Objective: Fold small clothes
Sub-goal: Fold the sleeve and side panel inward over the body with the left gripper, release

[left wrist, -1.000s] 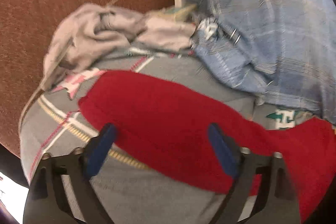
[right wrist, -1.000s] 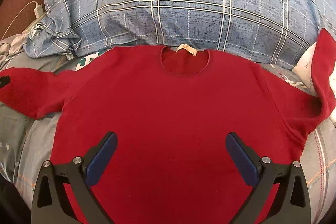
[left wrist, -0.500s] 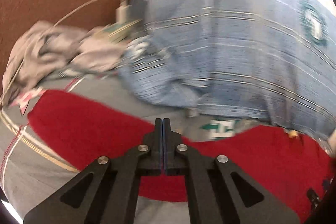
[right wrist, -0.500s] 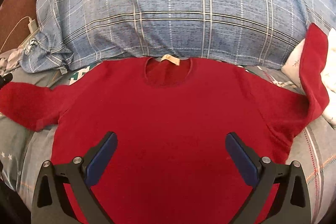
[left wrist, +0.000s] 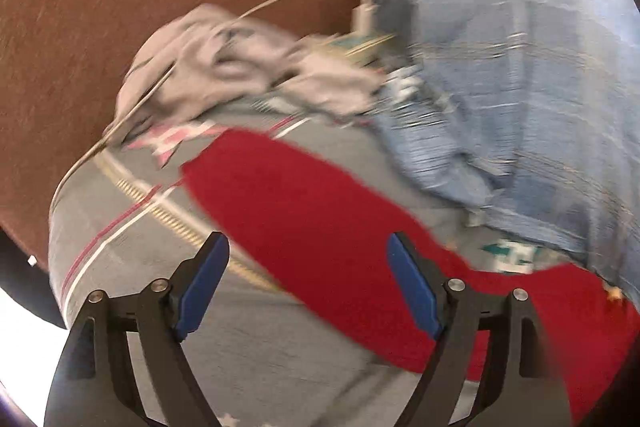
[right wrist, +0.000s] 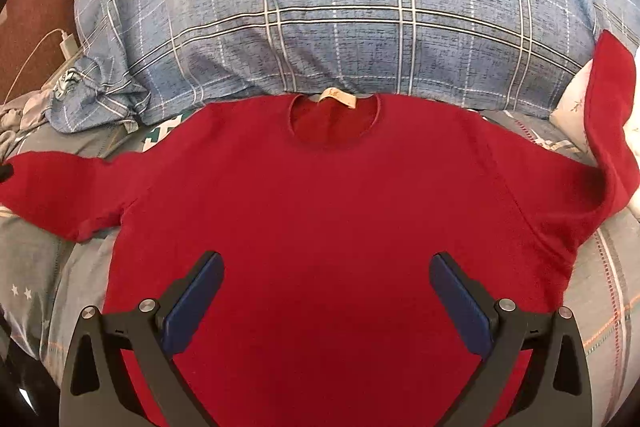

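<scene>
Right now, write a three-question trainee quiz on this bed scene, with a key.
1. True or false: the red sweater lies spread flat with its neck label towards the blue plaid pillow.
2. Which sleeve bends upward at its end? A) the sleeve at the picture's right B) the sleeve at the picture's left
3. Fill in: nothing is gripped by the right gripper; its jaws are ____.

Key: 1 true; 2 A; 3 open
</scene>
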`<state>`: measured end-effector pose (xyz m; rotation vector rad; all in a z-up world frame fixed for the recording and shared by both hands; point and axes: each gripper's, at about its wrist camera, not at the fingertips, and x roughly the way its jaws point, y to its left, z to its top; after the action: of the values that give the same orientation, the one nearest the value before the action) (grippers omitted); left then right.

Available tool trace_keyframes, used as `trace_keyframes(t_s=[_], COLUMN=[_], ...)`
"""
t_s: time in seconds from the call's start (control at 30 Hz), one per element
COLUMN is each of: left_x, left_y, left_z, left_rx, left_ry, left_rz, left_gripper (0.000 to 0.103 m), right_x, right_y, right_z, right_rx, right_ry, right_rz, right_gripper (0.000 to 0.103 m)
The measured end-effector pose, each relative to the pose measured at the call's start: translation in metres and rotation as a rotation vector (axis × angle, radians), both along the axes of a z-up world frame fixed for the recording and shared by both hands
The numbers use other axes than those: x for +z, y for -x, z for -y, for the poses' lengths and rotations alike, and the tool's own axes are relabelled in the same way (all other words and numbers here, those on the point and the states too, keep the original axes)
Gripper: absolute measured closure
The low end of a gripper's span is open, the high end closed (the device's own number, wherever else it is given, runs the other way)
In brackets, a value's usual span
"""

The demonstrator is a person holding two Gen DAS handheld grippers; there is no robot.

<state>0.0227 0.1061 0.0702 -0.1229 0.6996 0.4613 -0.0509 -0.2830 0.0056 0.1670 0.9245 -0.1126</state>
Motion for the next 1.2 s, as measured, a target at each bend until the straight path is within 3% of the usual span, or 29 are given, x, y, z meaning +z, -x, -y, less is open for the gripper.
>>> trace_keyframes(t_s=[0.1,0.13,0.2,0.23,0.3,0.33,0.37,0.53,0.7,0.9,1.0,1.1,1.17,1.2], left_x=[-0.013,-0.018,-0.021,-0.021,-0.019,-0.018,-0.015,0.017,0.034,0.011,-0.026,-0.053,-0.056,-0.051], left_y=[-0.016,-0.024,-0.03,-0.033,-0.037,-0.037,-0.036,-0.012,0.005,0.019,0.023,0.023,0.03,0.034], left_z=[-0.014,-0.018,-0.015,-0.012,-0.007,-0.006,-0.001,0.068,0.171,0.284,0.332,0.348,0.346,0.339], left_rx=[0.046,0.045,0.029,-0.004,-0.06,-0.083,-0.114,-0.352,-0.632,-0.885,-0.987,-1.03,-1.044,-1.043], left_ry=[0.016,0.038,0.0,0.006,0.037,0.068,0.106,0.172,0.233,0.253,0.297,0.334,0.326,0.32], left_rz=[-0.02,-0.037,-0.014,-0.005,0.011,0.007,0.01,0.09,0.092,0.012,-0.108,-0.196,-0.223,-0.217], left_gripper=[0.021,0.021,0.018,0.022,0.074,0.095,0.096,0.096,0.096,0.096,0.095,0.079,0.055,0.054], right_x=[-0.001,-0.001,-0.001,0.0,0.001,0.001,0.002,0.012,0.028,0.031,0.025,0.02,0.019,0.02], right_y=[0.0,0.0,-0.001,0.0,0.0,0.0,0.0,0.001,0.008,0.02,0.029,0.033,0.033,0.033], right_z=[-0.002,-0.002,-0.001,0.001,0.005,0.006,0.009,0.027,0.055,0.1,0.121,0.135,0.136,0.134], right_rx=[0.008,0.011,0.006,0.0,-0.009,-0.013,-0.019,-0.06,-0.111,-0.19,-0.227,-0.249,-0.241,-0.226], right_ry=[0.014,0.017,0.02,0.021,0.019,0.017,0.015,0.016,0.013,0.0,-0.026,-0.049,-0.067,-0.079], right_rz=[-0.007,-0.011,-0.012,-0.009,-0.004,-0.004,-0.004,0.016,0.059,0.07,0.06,0.051,0.052,0.06], right_gripper=[0.0,0.0,0.0,0.0,0.0,0.0,0.0,0.0,0.0,0.001,0.001,0.001,0.001,0.001])
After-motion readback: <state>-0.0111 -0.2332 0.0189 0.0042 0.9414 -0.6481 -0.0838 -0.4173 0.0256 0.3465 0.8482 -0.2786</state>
